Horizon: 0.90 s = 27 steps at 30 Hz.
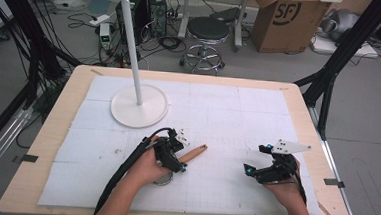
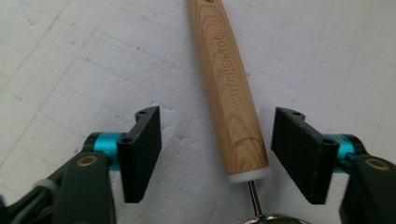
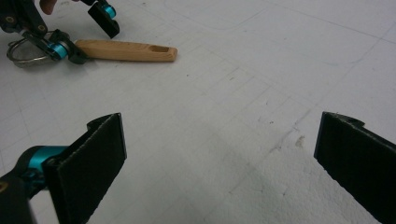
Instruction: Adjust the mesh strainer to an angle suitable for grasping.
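Observation:
A kitchen tool with a wooden handle [image 2: 231, 88] lies flat on the white mat. Its thin metal shaft leads to a wire ring [image 3: 23, 51] at the near end. My left gripper [image 2: 217, 114] points down with one jaw on each side of the handle's lower end. A gap shows beside each pad, so it is open. In the high view the left gripper [image 1: 177, 162] is at the table's middle front, over the handle [image 1: 194, 153]. My right gripper [image 1: 256, 159] is to the right, apart from the tool. In its own view the right gripper [image 3: 222, 126] stands open over bare mat.
A white hook stand with a round base [image 1: 139, 107] and a tall pole stands at the back left of the white mat [image 1: 228, 105]. The wooden table rim [image 1: 46, 144] frames the mat. Beyond the table are a stool [image 1: 207, 31] and a cardboard box [image 1: 289, 21].

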{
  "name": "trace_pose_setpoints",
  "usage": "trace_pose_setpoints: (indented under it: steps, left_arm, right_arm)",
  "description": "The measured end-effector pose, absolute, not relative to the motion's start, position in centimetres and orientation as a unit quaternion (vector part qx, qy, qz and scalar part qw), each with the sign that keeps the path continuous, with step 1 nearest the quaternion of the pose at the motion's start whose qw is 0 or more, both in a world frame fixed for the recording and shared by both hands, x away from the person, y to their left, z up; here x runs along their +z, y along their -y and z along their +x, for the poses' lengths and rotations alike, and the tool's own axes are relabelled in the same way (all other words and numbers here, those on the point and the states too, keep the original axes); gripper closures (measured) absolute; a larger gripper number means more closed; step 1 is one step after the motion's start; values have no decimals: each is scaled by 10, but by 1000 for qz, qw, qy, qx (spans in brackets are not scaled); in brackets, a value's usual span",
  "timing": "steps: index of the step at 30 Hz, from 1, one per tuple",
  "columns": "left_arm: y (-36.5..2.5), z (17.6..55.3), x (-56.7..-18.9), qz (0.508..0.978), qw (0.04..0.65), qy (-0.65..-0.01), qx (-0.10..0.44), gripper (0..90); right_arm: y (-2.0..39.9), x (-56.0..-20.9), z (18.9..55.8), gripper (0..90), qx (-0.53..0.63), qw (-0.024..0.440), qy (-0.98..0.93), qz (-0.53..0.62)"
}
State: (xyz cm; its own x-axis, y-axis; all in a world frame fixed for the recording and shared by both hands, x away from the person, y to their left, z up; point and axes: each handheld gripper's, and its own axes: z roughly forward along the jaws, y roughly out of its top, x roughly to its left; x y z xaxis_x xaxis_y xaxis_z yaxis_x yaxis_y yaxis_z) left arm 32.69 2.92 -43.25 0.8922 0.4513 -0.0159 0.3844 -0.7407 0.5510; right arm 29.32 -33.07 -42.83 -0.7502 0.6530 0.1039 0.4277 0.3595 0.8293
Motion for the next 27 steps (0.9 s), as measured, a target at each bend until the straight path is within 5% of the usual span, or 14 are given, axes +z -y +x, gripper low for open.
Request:
trace_pose_setpoints:
  steps: [9, 23, 27]
  left_arm:
    - [-28, 322, -430, 939, 274, -203, 49, 611]
    - [-26, 323, -428, 945, 256, -196, 46, 679]
    - [-18, 323, -425, 952, 231, -191, 64, 575]
  right_arm:
    - [330, -429, 294, 10, 455, 123, -817, 331]
    - [330, -430, 294, 10, 455, 122, -818, 330]
    - [331, -430, 294, 10, 456, 122, -818, 330]
